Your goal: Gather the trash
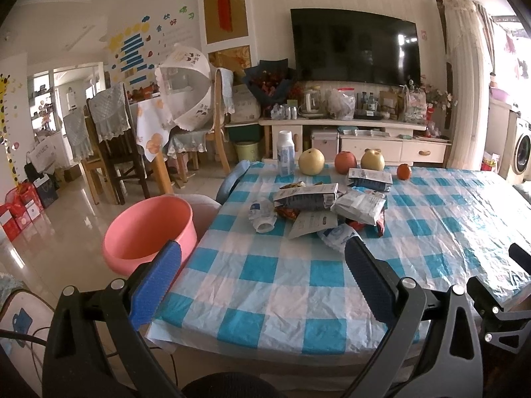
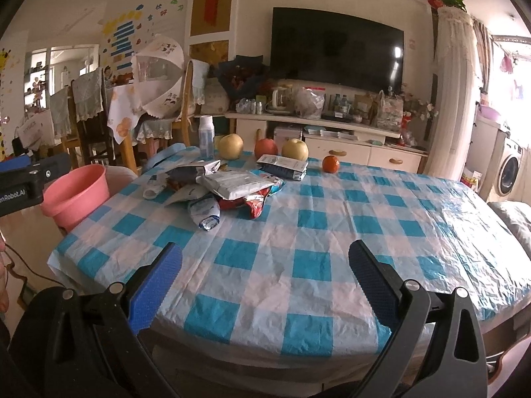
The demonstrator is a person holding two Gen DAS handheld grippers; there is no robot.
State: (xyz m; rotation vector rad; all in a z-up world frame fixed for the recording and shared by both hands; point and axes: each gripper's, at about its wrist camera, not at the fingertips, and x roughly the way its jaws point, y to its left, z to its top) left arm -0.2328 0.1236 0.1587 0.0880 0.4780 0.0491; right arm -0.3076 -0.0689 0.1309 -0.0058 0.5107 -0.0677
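A pile of empty wrappers and crumpled packets (image 1: 325, 205) lies on the blue-checked tablecloth (image 1: 265, 285); it also shows in the right wrist view (image 2: 225, 185). A pink basin (image 1: 149, 232) stands just off the table's left edge, and shows in the right wrist view (image 2: 78, 192) too. My left gripper (image 1: 265, 248) is open and empty over the table's near edge, short of the pile. My right gripper (image 2: 265, 252) is open and empty over the near part of the cloth (image 2: 298, 265), to the right of the pile.
Two pears (image 1: 311, 162), an apple (image 1: 345, 162), an orange (image 1: 403, 171) and a white bottle (image 1: 285, 152) stand along the table's far edge. Dining chairs (image 1: 109, 139) and a TV cabinet (image 1: 348, 136) stand beyond.
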